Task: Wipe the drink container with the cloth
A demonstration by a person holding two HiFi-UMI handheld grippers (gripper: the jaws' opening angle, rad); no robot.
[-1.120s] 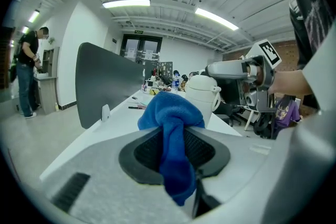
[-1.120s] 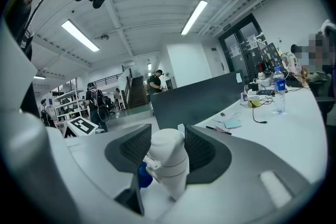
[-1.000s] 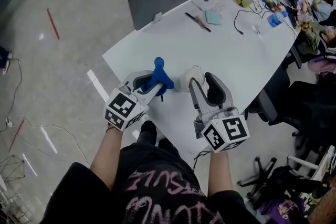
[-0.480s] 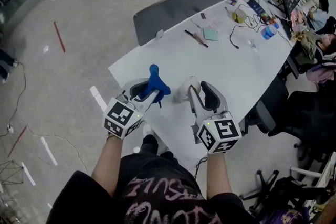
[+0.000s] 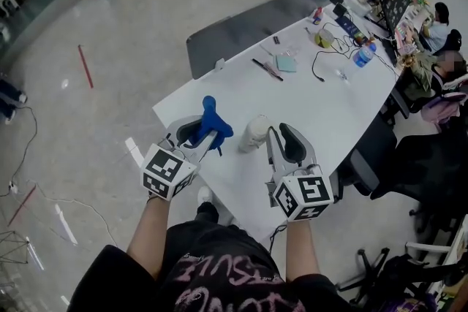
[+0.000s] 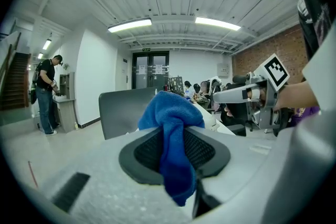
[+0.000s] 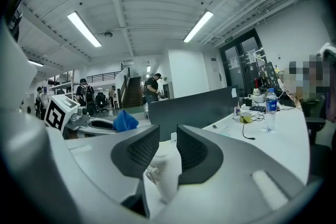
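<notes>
Head view: you have one blue fleecy cloth (image 5: pixel 213 120), one white drink container (image 5: pixel 252 134) and two tools over the white surface (image 5: pixel 329 99). Against a second ago, the container leans where it stood upright, and the right tool (image 5: pixel 276 132) has just been closing its jaws. Left gripper view: your left tool (image 6: pixel 176 152) is clamped on the cloth, which bunches above the pads and hangs below. Right gripper view: the jaws stand partly narrowed, pressed on the container at the surface's near end.
</notes>
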